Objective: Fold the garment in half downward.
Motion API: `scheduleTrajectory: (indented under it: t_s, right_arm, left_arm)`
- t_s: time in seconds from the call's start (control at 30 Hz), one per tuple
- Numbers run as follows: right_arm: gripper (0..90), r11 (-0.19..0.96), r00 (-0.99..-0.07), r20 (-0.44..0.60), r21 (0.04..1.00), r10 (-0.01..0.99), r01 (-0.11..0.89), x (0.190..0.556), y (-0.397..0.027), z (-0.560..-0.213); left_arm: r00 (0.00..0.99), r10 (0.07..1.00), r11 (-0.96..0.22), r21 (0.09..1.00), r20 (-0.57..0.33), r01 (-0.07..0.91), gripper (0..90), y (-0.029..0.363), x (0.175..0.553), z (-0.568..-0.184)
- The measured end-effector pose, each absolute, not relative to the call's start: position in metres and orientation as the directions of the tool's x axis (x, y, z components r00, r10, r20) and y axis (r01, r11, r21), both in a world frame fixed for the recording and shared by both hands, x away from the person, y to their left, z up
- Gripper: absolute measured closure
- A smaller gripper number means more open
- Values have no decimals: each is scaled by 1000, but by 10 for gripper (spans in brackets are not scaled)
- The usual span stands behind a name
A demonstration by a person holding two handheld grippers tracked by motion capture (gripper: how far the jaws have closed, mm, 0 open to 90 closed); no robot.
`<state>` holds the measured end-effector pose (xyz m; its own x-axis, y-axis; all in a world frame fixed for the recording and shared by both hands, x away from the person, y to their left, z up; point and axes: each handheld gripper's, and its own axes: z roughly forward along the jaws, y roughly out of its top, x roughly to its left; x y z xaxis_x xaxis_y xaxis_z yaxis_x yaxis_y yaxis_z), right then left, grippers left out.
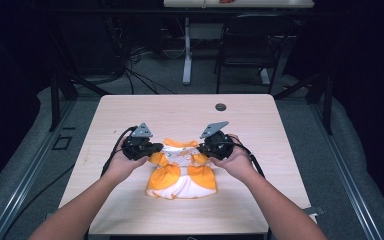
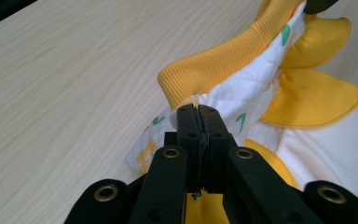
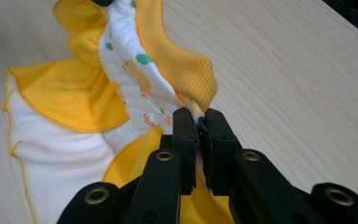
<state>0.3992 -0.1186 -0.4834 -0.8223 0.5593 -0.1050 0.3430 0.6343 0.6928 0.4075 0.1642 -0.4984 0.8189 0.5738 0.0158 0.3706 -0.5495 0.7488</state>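
Orange-and-white baby garment (image 1: 182, 175) hangs stretched between each hand-held gripper, left (image 1: 152, 148) and right (image 1: 202, 147), jaws clamped on its ribbed waistband, likely for spreading flat on the table (image 1: 130, 110).

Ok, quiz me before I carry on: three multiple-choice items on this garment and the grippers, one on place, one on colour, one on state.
1. Where does the garment lie?
A. on the table's near half
B. at its far edge
C. on the floor

2. What colour is the ribbed band?
A. green
B. yellow-orange
C. blue

3. How do the left gripper and right gripper stand?
A. both open
B. one open
C. both shut on cloth

Key: 1 A, the high view shows it close to the person's hands; 2 B, seen in both gripper views; 3 C, fabric is pinched between each pair of jaws.
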Motion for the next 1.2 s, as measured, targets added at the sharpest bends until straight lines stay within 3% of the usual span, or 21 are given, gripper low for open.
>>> scheduleTrajectory:
  t_s: [0.4, 1.2]
  right_arm:
    - [842, 669, -839, -116, 666, 531, 331, 385, -114, -494]
    - [831, 652, -848, -51, 664, 528, 366, 355, -119, -527]
  left_arm:
    - [840, 542, -582, 736, 34, 346, 885, 164, 391, -509]
    - [863, 505, -569, 738, -37, 364, 870, 168, 357, -538]
